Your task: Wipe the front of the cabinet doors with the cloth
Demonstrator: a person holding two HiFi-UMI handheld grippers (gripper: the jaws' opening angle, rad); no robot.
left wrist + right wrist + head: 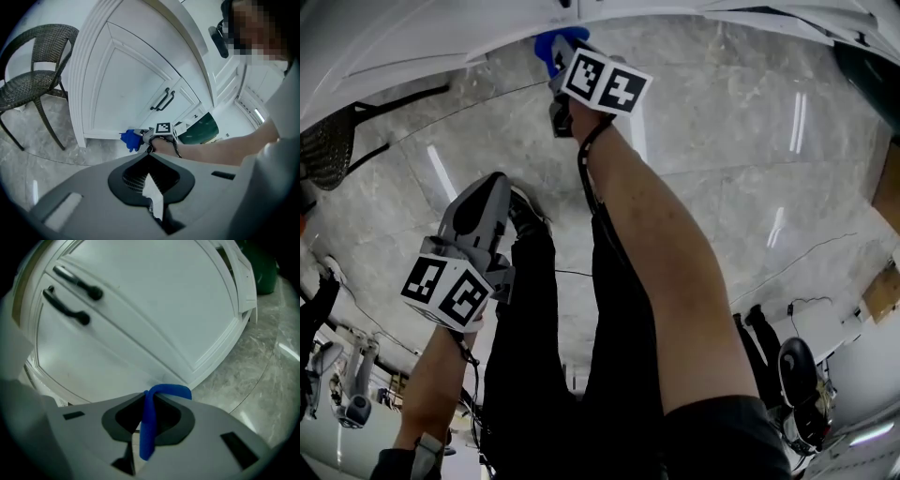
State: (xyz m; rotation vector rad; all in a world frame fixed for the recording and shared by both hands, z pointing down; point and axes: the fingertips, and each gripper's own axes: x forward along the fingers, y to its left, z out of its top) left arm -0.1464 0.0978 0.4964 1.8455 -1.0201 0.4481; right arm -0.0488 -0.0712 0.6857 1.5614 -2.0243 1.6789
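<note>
1. Right gripper view: the right gripper has its jaws pinched on the blue cloth. The cloth sits at the lower edge of the white cabinet door, apparently touching it; contact is hard to confirm.
2. Left gripper view: the left gripper has its jaws pressed together on nothing, well apart from the cabinet.
3. Head view: the left gripper hangs over the marble floor.

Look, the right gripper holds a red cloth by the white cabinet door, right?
Not red: the cloth is blue. The right gripper view shows the right gripper holding it between its jaws by the white cabinet door.
</note>
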